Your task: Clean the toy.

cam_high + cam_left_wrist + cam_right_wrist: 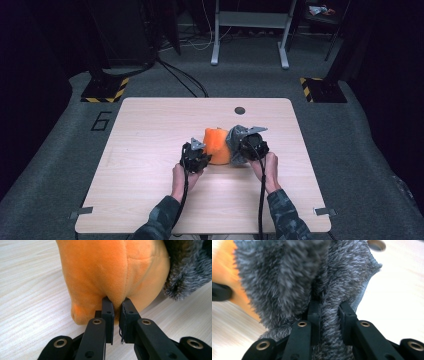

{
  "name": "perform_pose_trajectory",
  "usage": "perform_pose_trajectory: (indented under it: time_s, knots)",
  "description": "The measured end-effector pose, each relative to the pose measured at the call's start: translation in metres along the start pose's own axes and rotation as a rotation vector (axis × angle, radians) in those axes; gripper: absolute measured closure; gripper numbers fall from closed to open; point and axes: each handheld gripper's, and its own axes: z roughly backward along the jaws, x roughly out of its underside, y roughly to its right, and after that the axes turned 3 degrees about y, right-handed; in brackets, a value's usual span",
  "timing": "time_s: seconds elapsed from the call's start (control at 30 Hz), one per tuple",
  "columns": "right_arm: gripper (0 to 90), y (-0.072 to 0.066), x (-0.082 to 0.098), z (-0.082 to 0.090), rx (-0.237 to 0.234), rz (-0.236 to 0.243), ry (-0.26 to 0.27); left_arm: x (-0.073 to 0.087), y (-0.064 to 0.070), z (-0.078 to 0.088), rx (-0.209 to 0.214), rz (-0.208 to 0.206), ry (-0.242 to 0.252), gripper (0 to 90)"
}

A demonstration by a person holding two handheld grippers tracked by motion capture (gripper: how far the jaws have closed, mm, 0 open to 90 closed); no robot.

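Orange plush toy sits on the desk, between the two hand-held grippers, a bit ahead of both. Grey furry cloth is touching its right side, draped up against it.

Left hand-held gripper: jaws nearly closed, pinching a fold of the orange plush toy near its base, right at the seam. Fabric bunches between the pads. Toy bottom rests on the desk just ahead of the jaws; grey furry cloth lies to the upper right of this gripper, against the toy.

Right hand-held gripper: jaws close to shut, clamped on a thick fold of the grey furry cloth. Fur spills out over the fingers and rises up ahead of them. Orange plush peeks out left of the cloth, behind it. Desk surface bright on the right, a round hole in it farther ahead at the top edge.

High view: person's hands behind each gripper, forearms in patterned sleeves coming in from the near edge, black cables trailing back. Round hole in the desk ahead of the right gripper. Grey carpet floor around the desk, a "6" marked far left, hazard-striped bases beyond.
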Motion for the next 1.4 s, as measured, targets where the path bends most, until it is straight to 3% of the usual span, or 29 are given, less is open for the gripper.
perform_pose_trajectory:
  time_s: [0.23,0.33,0.47,0.6,0.7,0.9,1.13,1.3,1.4]
  knots:
    - [75.1,0.014,0.018,-0.022,0.013,-0.032,-0.094,0.000,-0.001,0.000,0.003,-0.004,-0.001,83.0]
    - [75.1,0.020,0.025,-0.031,-0.019,-0.070,-0.118,0.001,-0.001,0.000,0.003,-0.002,0.005,82.9]
    - [75.1,0.024,0.023,-0.023,-0.023,-0.084,-0.088,0.000,0.000,0.001,-0.001,-0.001,0.009,82.7]
    - [75.2,0.023,0.014,-0.002,-0.032,-0.091,-0.016,-0.001,0.000,0.002,-0.007,-0.010,0.010,82.5]
    - [75.2,0.017,0.002,0.016,-0.061,-0.080,0.045,-0.001,0.002,0.002,-0.011,-0.017,0.010,82.5]
    - [75.2,-0.007,-0.025,0.038,-0.116,-0.003,0.116,-0.003,0.004,0.002,-0.007,-0.019,0.021,82.4]
    - [75.1,-0.028,-0.040,0.032,-0.150,0.038,0.121,-0.004,0.005,0.002,0.000,-0.027,0.018,82.3]
    - [74.9,-0.036,-0.044,0.020,-0.160,0.037,0.110,-0.005,0.008,0.002,0.005,-0.047,0.021,82.4]
    - [75.0,-0.042,-0.043,0.012,-0.138,0.046,0.088,-0.005,0.008,0.002,0.003,-0.051,0.021,82.4]
